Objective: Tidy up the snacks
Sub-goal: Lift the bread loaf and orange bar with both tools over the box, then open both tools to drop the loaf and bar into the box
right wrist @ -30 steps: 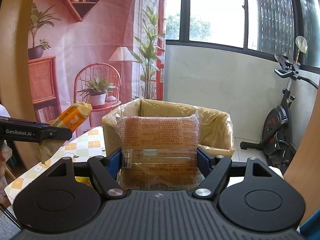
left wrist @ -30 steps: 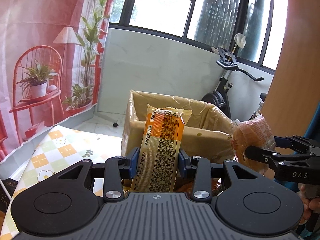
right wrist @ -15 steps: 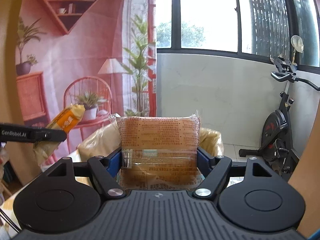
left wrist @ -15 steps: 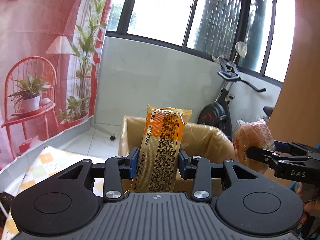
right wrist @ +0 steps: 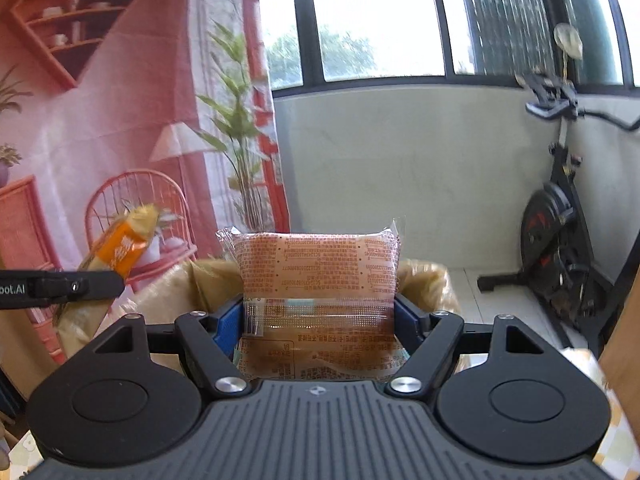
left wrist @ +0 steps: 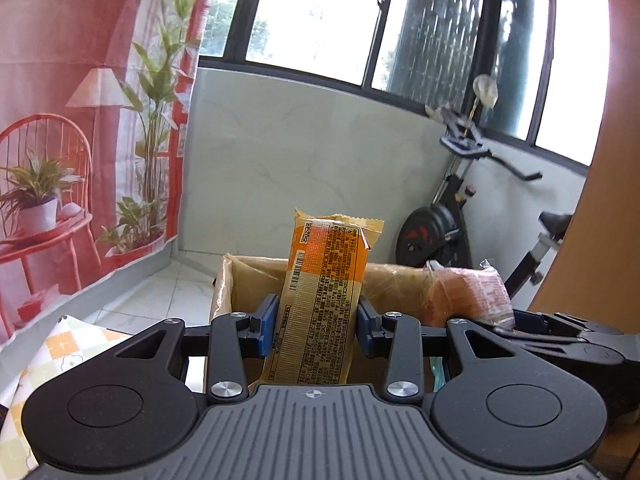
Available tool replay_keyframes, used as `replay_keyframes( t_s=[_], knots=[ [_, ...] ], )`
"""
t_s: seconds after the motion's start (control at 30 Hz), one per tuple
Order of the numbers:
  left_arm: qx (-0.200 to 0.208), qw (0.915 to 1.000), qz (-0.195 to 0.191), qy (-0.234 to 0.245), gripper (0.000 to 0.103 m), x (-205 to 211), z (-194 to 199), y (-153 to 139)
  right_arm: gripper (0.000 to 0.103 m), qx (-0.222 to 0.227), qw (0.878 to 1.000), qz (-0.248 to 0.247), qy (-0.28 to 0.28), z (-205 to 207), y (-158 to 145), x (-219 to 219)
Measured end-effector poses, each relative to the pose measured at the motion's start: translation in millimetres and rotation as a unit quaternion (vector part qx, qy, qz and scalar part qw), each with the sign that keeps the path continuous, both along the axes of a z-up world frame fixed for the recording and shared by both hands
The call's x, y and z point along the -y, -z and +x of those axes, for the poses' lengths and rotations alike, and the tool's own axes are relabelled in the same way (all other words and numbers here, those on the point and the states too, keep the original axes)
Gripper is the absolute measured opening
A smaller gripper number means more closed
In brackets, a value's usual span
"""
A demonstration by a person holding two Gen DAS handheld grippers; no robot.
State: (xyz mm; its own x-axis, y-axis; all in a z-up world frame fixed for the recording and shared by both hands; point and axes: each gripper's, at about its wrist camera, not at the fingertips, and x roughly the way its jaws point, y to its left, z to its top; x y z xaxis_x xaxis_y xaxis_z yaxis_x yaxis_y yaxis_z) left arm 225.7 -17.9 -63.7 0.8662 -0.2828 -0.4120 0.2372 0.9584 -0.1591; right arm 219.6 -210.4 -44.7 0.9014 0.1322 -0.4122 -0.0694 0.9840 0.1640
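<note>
My left gripper is shut on a tall orange snack packet, held upright above the near edge of the open cardboard box. My right gripper is shut on a square clear-wrapped bread packet, held over the same box. The bread packet also shows in the left wrist view, to the right of my left gripper. The orange packet shows in the right wrist view, at the left. The inside of the box is hidden.
A table with a checked cloth lies under the box. A pink printed backdrop hangs at the left. An exercise bike stands at the right by the white wall. A wooden panel is at the far right.
Both grippers have moved forward and up over the box with their packets. The box now sits lower in both views.
</note>
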Motion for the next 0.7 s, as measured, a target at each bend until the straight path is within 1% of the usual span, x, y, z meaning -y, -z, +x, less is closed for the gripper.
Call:
replay_keyframes(
  t_s=[0.17,0.33,0.37,0.4,0.47,0.63,0.7],
  knots=[
    [-0.018,0.9997,0.014,0.002,0.042,6,17,9,0.076,-0.019,1.0,-0.001,0.0,7,19,-2],
    [-0.037,0.9985,0.028,0.029,0.042,9,24,17,0.077,-0.036,0.999,0.004,0.004,12,28,0],
    [-0.039,0.9984,0.03,0.028,0.044,10,24,18,0.077,-0.039,0.999,0.004,0.005,13,29,0],
    [-0.041,0.9983,0.032,0.025,0.052,8,25,18,0.078,-0.043,0.999,0.003,0.006,14,29,1],
    [-0.043,0.9984,0.032,0.014,0.061,6,27,18,0.079,-0.053,0.999,0.001,0.009,15,30,2],
    [-0.043,0.9985,0.033,0.006,0.061,-1,17,7,0.081,-0.068,0.998,0.0,0.014,12,29,1],
    [-0.041,0.9985,0.036,0.003,0.061,-4,9,1,0.08,-0.059,0.998,0.001,0.014,4,25,2]
  ],
)
